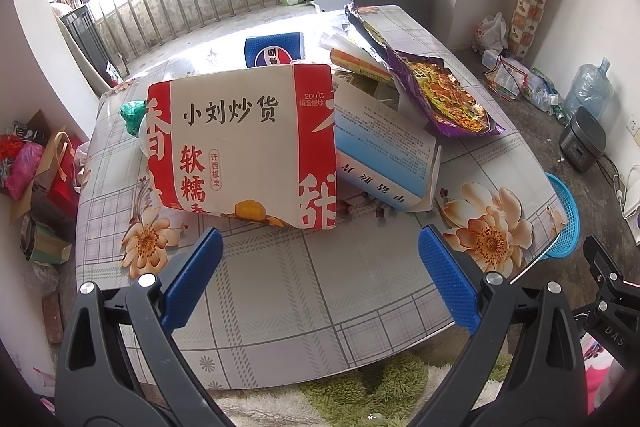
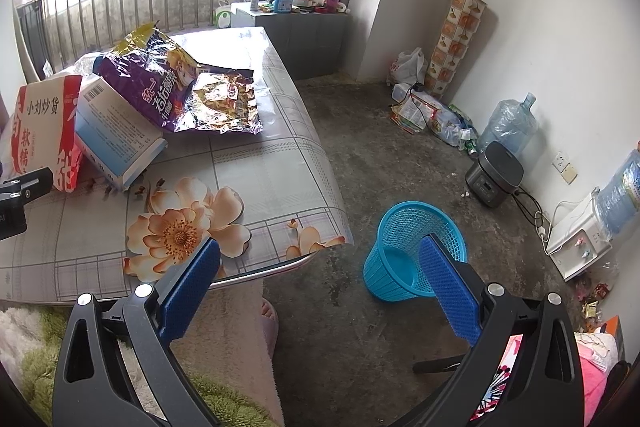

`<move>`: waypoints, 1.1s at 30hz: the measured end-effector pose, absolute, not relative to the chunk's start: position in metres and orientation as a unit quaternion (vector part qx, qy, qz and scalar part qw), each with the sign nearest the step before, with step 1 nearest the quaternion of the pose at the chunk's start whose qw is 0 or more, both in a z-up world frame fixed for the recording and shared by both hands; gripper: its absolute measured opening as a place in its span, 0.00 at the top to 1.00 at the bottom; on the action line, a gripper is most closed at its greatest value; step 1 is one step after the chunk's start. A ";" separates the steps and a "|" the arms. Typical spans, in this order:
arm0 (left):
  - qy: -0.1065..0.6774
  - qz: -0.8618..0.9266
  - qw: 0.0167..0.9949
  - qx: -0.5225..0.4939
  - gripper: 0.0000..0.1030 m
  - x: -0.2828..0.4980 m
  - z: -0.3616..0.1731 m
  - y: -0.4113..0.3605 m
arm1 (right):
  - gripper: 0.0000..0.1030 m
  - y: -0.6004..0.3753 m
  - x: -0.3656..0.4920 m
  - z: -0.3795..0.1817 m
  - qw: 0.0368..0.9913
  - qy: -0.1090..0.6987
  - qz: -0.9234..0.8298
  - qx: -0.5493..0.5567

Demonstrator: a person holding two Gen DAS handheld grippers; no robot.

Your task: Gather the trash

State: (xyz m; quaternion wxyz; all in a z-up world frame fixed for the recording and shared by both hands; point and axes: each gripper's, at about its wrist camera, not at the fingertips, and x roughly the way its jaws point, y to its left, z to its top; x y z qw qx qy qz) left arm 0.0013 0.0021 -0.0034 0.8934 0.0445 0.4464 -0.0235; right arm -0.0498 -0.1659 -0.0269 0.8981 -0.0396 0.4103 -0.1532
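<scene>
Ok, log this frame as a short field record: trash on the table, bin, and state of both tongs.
table: floral cloth
trash: red-and-white chestnut bag, blue-and-white box, purple noodle wrapper, blue cola can
bin: blue mesh basket on floor right of the table, empty
left tongs: open, holding nothing, facing chestnut bag
right tongs: open, holding nothing, over table corner and floor
collected: nothing yet
</scene>
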 end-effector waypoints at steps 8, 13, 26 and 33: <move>0.447 -0.024 0.893 0.045 0.09 0.002 -0.004 0.002 | 0.06 -0.163 -0.046 -0.027 0.899 0.410 -0.146 -0.039; 0.447 -0.024 0.893 0.044 0.09 0.001 -0.003 0.002 | 0.06 -0.161 -0.043 -0.028 0.900 0.410 -0.143 -0.038; 0.460 -0.029 0.887 0.028 0.09 0.006 -0.016 0.029 | 0.06 -0.152 -0.026 -0.027 0.904 0.403 -0.137 -0.028; 0.459 -0.060 0.886 -0.010 0.09 0.015 -0.019 0.052 | 0.06 -0.135 -0.004 -0.022 0.919 0.374 -0.124 -0.007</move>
